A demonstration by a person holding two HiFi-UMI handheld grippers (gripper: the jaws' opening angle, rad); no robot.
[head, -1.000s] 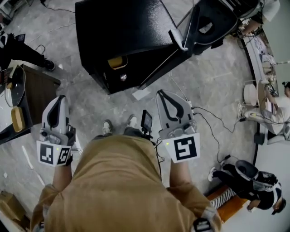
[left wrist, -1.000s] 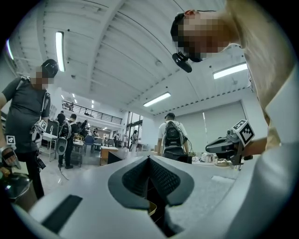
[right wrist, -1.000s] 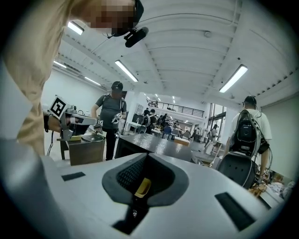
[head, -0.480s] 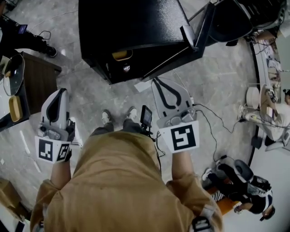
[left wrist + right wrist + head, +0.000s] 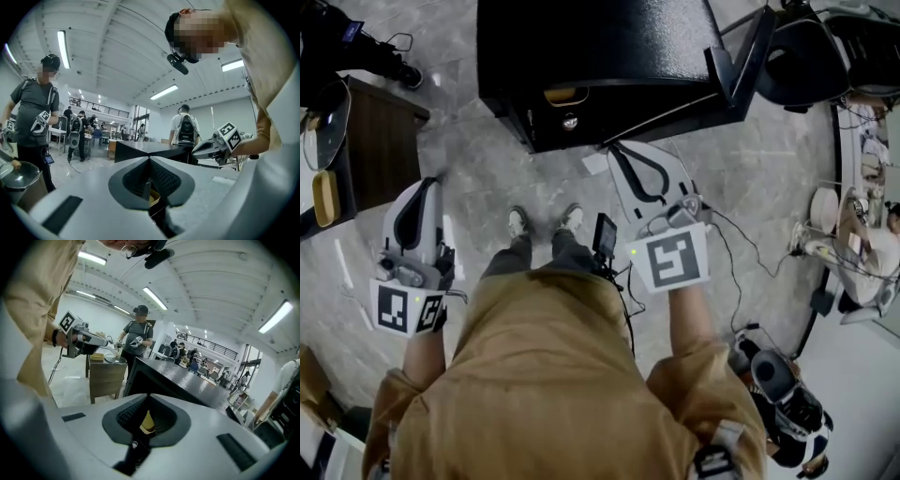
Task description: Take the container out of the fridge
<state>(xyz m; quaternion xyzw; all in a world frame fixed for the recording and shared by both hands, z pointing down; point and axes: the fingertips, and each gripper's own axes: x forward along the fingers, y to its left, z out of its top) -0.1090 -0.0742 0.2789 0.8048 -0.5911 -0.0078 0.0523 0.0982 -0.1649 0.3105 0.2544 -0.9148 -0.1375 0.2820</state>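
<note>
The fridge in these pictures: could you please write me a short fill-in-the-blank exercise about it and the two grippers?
1. The black fridge has its door standing ____.
2. Inside it sits a ____ container.
3. The jaws of the left gripper and the right gripper are both ____, holding nothing.
4. The wooden table stands on the person's ____ side.

Missing words: open; yellow; shut; left.

Container (image 5: 561, 95) seemingly inside fridge (image 5: 600, 47).
</note>
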